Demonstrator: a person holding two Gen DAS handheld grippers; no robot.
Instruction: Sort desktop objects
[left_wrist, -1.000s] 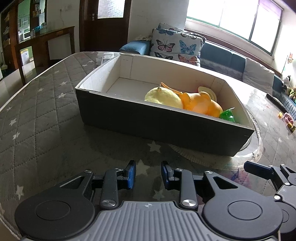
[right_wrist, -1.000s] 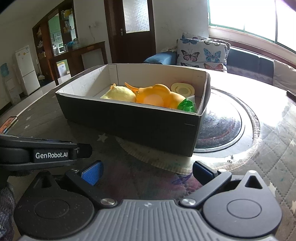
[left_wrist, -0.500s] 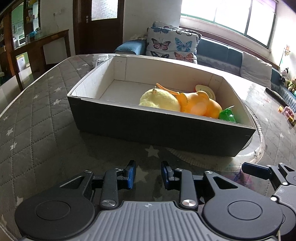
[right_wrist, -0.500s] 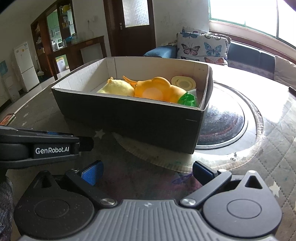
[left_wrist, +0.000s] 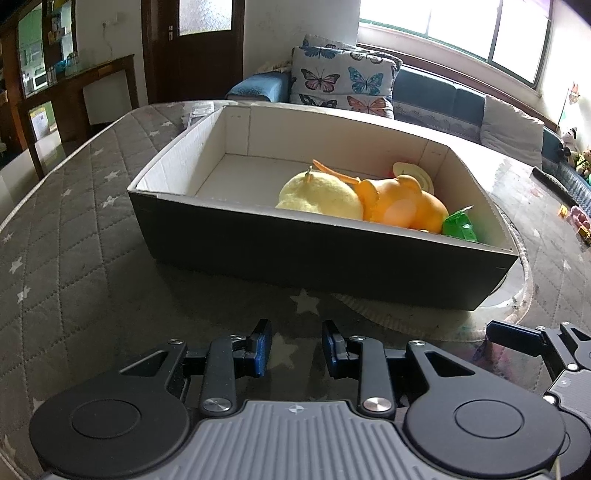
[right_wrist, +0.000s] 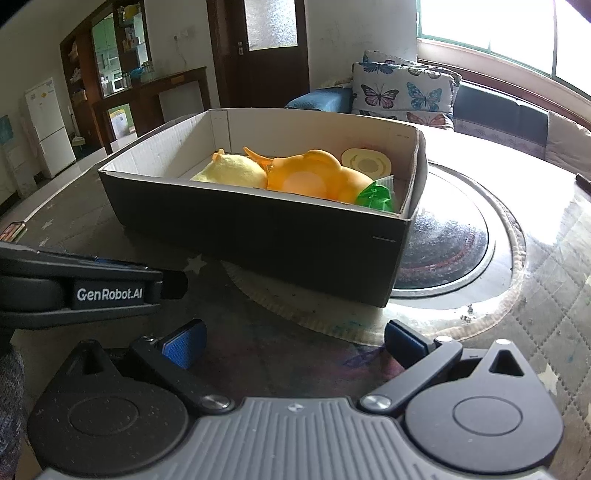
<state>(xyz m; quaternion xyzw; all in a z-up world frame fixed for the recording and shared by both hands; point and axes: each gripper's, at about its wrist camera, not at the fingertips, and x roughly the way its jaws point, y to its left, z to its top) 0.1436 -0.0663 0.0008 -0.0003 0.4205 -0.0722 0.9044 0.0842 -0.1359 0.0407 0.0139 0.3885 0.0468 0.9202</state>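
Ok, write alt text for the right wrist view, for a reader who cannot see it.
A dark cardboard box with a white inside sits on a quilted grey star-print table cover, holding a yellow plush toy, an orange rubber toy, a green plastic piece and a cream round disc. The right gripper hangs open and empty in front of it.

Green toy (left_wrist: 459, 227) half behind box wall (left_wrist: 317, 254)

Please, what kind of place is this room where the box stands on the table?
Most likely a home living room. Behind the table stands a sofa with butterfly cushions under a window; the right wrist view also shows a white fridge beside wooden cabinets.
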